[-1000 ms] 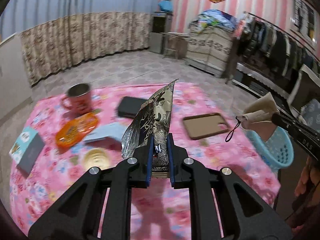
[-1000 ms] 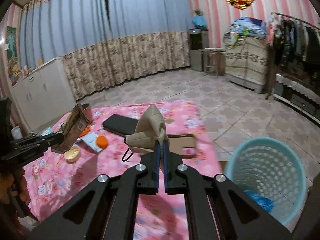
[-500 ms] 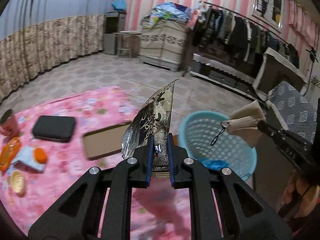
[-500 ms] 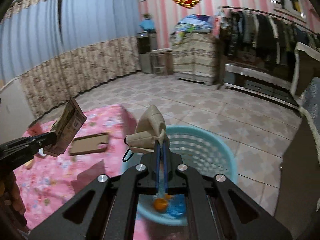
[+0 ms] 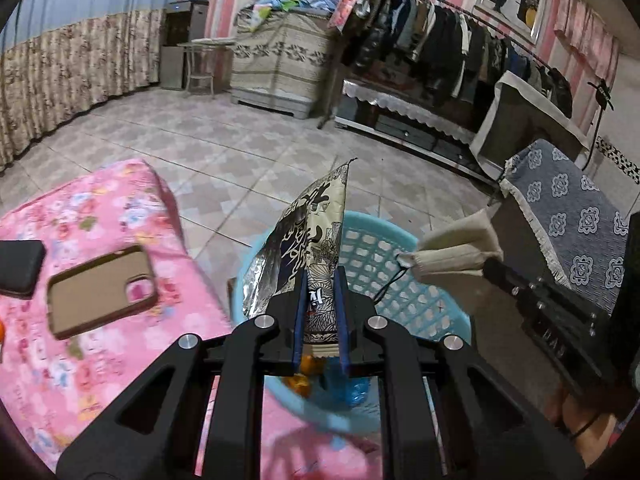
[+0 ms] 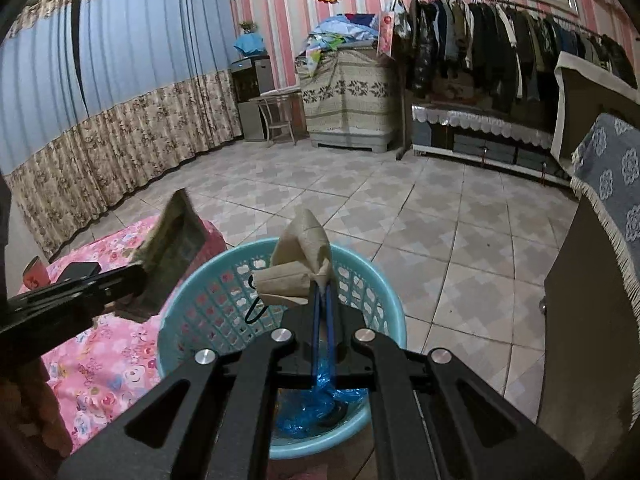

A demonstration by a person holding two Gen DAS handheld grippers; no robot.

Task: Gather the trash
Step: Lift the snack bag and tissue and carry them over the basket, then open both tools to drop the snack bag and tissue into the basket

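My left gripper [image 5: 319,280] is shut on a patterned foil snack wrapper [image 5: 308,248], held upright over the near rim of a light blue plastic basket [image 5: 384,264]. My right gripper [image 6: 322,290] is shut on a beige face mask [image 6: 298,268] with a black ear loop, held above the same basket [image 6: 208,308]. The mask [image 5: 456,250] and the right gripper [image 5: 492,270] show at the right in the left wrist view. The wrapper [image 6: 172,248] shows at the left in the right wrist view. The basket holds blue plastic [image 6: 312,404] and orange scraps [image 5: 304,372].
The pink floral table [image 5: 80,360] lies left of the basket, with a brown phone case [image 5: 100,284] and a black case [image 5: 20,264] on it. A dark cabinet with a blue cloth [image 5: 568,216] stands right of the basket. Tiled floor [image 6: 400,200] lies beyond.
Both grippers have swung right from over the table to above the blue basket, each still holding its item. The basket now sits directly under them.
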